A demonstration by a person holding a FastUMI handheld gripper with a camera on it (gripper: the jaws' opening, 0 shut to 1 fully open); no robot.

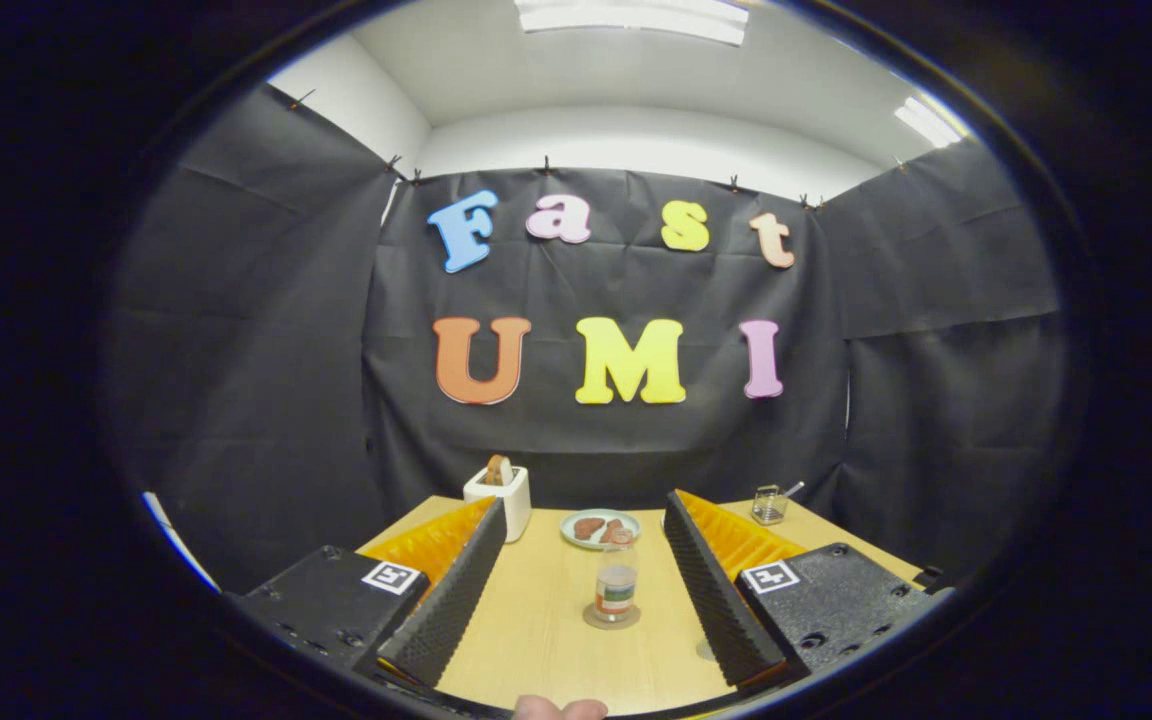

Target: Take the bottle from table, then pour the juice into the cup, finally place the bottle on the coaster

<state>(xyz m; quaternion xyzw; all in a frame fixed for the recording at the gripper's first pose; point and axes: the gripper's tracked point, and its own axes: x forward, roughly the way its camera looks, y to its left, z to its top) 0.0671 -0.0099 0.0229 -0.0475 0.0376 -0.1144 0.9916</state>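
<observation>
The gripper (584, 560) is wide open and holds nothing. The bottle (616, 582) stands upright on the coaster (611, 616) between the fingers, touching neither. At 12 o'clock beyond it is a plate (600, 527); at 1 o'clock, the cup (768, 505).

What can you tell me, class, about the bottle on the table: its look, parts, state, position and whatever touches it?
The bottle is small and clear, seemingly plastic, with a band label around its lower body and a reddish top; whether that is a cap is too small to tell. It stands upright on a round brown coaster on the light wooden table, ahead of the open tongs and centred between the two fingers, which do not touch it. A plate lies just beyond it.
</observation>
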